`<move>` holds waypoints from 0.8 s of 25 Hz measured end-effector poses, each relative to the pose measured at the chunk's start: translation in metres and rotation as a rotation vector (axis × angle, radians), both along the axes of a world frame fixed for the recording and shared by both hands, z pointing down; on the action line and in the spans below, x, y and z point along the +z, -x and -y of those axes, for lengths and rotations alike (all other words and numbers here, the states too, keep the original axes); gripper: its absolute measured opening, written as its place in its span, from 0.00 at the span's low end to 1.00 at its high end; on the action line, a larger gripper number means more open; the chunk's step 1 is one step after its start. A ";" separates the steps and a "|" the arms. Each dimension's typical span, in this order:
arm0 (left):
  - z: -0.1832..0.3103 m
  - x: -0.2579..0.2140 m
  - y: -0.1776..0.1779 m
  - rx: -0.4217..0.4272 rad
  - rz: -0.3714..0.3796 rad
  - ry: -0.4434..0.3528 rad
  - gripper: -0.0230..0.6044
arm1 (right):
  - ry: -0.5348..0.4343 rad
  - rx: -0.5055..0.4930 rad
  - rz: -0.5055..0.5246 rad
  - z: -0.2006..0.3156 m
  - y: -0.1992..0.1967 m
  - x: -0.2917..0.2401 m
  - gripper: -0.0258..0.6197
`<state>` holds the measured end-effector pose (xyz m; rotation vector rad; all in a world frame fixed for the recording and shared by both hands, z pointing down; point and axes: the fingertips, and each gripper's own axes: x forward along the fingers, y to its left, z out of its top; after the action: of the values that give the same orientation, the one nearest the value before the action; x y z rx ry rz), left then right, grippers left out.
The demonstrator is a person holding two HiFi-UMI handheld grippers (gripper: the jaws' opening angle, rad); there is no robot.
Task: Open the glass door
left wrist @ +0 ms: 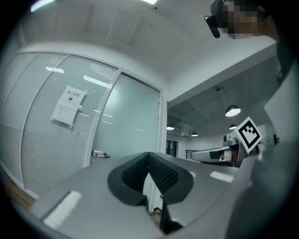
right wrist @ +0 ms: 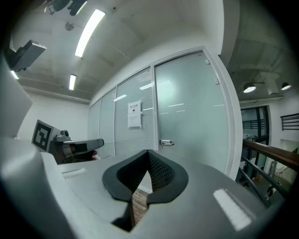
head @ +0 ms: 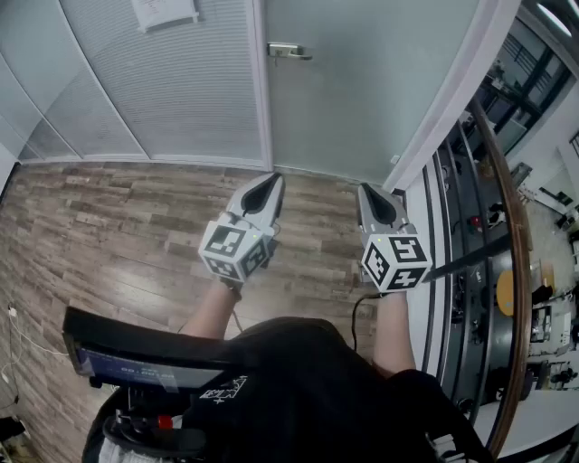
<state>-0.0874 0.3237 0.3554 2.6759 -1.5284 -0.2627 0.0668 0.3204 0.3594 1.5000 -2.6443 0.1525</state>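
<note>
A frosted glass door (head: pixel 362 81) stands closed ahead, with a metal lever handle (head: pixel 288 51) near its left edge; the door (right wrist: pixel 191 116) and the handle (right wrist: pixel 166 143) also show in the right gripper view, and the handle (left wrist: pixel 100 154) in the left gripper view. My left gripper (head: pixel 271 184) and right gripper (head: pixel 373 194) hover side by side over the wooden floor, well short of the door. Both are shut with nothing between the jaws. Each gripper points toward the door, and neither touches the handle.
Left of the door runs a frosted glass wall (head: pixel 163 90) with a paper notice (head: pixel 165 11). At the right a wooden handrail (head: pixel 516 244) on a glass balustrade edges a drop to a lower floor. A dark device (head: pixel 136 357) sits on my chest.
</note>
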 end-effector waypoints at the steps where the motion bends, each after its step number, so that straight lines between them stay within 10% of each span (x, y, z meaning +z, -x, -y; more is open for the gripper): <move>1: 0.001 0.000 0.000 -0.001 0.000 0.001 0.04 | 0.001 0.001 0.001 0.001 -0.001 -0.001 0.04; 20: 0.002 0.005 -0.002 0.001 0.007 0.013 0.04 | 0.007 0.010 0.051 0.002 -0.008 0.003 0.04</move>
<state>-0.0854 0.3221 0.3604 2.6709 -1.5255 -0.2428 0.0747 0.3188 0.3627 1.5282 -2.6732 0.2030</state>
